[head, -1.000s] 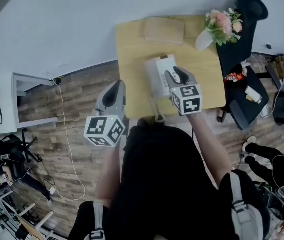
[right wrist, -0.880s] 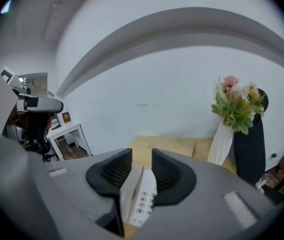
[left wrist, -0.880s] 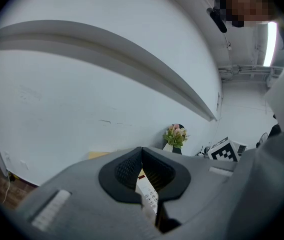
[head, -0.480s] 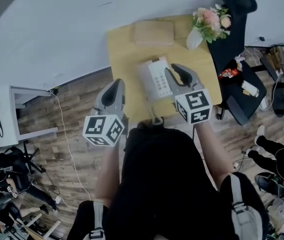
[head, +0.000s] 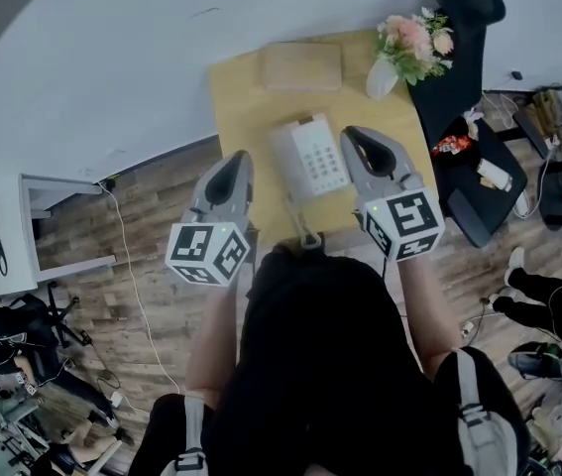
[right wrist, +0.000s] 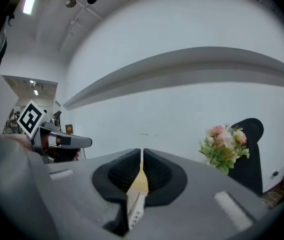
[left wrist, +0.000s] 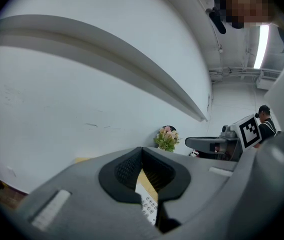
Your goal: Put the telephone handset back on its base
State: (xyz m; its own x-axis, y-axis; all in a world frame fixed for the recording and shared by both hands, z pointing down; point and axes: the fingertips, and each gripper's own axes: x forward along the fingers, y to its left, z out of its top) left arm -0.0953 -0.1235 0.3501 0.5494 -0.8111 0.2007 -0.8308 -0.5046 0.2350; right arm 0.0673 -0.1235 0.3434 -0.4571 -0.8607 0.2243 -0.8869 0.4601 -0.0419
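The white telephone (head: 312, 157) sits on the wooden table (head: 241, 97), keypad up. Its handset (head: 287, 159) lies along the left side of the base, and the coiled cord (head: 305, 232) hangs off the near edge. My right gripper (head: 356, 135) hovers just right of the phone; its jaws have just been closing, now meet, and nothing is between them (right wrist: 141, 151). My left gripper (head: 237, 159) hangs at the table's left edge, its jaws together and empty (left wrist: 142, 151). Through both jaw gaps a strip of the keypad (left wrist: 148, 204) (right wrist: 134, 211) shows below.
A tan box (head: 301, 65) lies at the table's far edge against the white wall. A vase of flowers (head: 409, 43) stands at the far right corner, with a black chair (head: 469, 38) beyond. A white cabinet (head: 57, 211) stands to the left on the wood floor.
My right gripper has lifted off the phone and drawn back to its right, and its jaws have closed. The left gripper has edged slightly forward.
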